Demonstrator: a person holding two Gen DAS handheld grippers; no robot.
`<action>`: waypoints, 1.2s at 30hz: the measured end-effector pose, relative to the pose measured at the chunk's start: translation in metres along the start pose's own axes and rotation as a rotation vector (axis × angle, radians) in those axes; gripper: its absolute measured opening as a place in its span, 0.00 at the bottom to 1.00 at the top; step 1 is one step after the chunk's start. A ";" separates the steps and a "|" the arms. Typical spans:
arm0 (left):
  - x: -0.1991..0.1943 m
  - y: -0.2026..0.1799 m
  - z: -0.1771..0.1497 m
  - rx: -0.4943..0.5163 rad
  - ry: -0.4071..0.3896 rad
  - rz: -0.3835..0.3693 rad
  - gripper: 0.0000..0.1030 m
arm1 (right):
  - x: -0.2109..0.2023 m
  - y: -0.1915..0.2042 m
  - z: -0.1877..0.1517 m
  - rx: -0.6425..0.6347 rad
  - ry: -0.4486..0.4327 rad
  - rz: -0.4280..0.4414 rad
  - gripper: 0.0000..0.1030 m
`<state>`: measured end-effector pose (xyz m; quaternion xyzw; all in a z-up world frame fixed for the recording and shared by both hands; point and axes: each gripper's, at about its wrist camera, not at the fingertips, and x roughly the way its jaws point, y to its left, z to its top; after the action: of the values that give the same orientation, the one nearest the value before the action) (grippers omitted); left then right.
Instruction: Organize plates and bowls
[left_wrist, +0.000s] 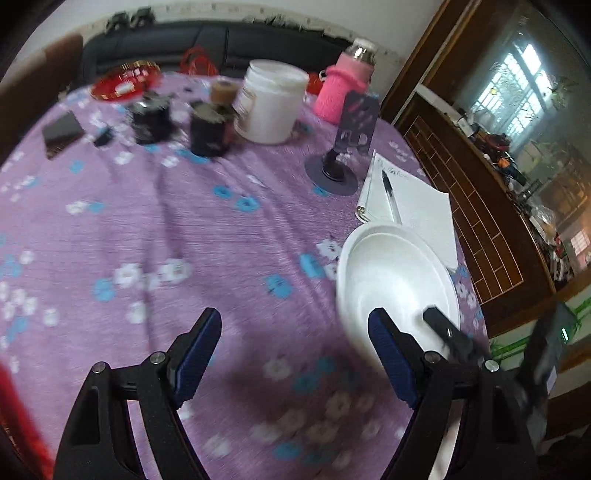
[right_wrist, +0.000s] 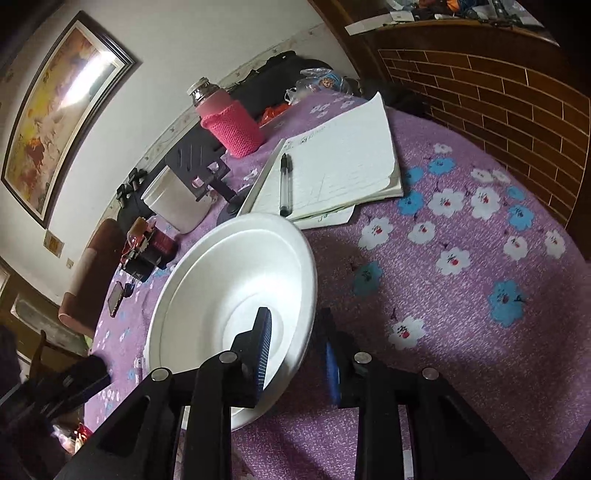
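Note:
A white plate is tilted up on edge above the purple flowered tablecloth. My right gripper is shut on the plate's rim, one finger inside the dish and one behind it. The same plate shows at the right of the left wrist view, with a right gripper finger on its rim. My left gripper is open and empty above the cloth, just left of the plate.
An open notebook with a black pen lies just beyond the plate. A white tub, pink-sleeved bottle, phone stand, dark jars and red tray crowd the far side. A brick-pattern cabinet stands to the right.

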<state>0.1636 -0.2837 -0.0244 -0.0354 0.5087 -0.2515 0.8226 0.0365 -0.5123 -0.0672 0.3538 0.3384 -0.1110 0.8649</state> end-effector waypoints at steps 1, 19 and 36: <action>0.010 -0.004 0.005 -0.012 0.015 -0.003 0.78 | 0.000 0.000 0.001 -0.003 -0.004 -0.003 0.27; 0.053 -0.024 0.008 0.060 0.153 0.012 0.10 | 0.002 -0.001 0.002 0.028 0.030 0.101 0.22; 0.038 0.021 -0.017 -0.014 0.138 0.068 0.19 | 0.013 0.044 -0.021 -0.156 0.084 0.147 0.24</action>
<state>0.1704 -0.2789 -0.0701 -0.0061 0.5669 -0.2216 0.7934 0.0543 -0.4652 -0.0633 0.3134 0.3550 -0.0054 0.8808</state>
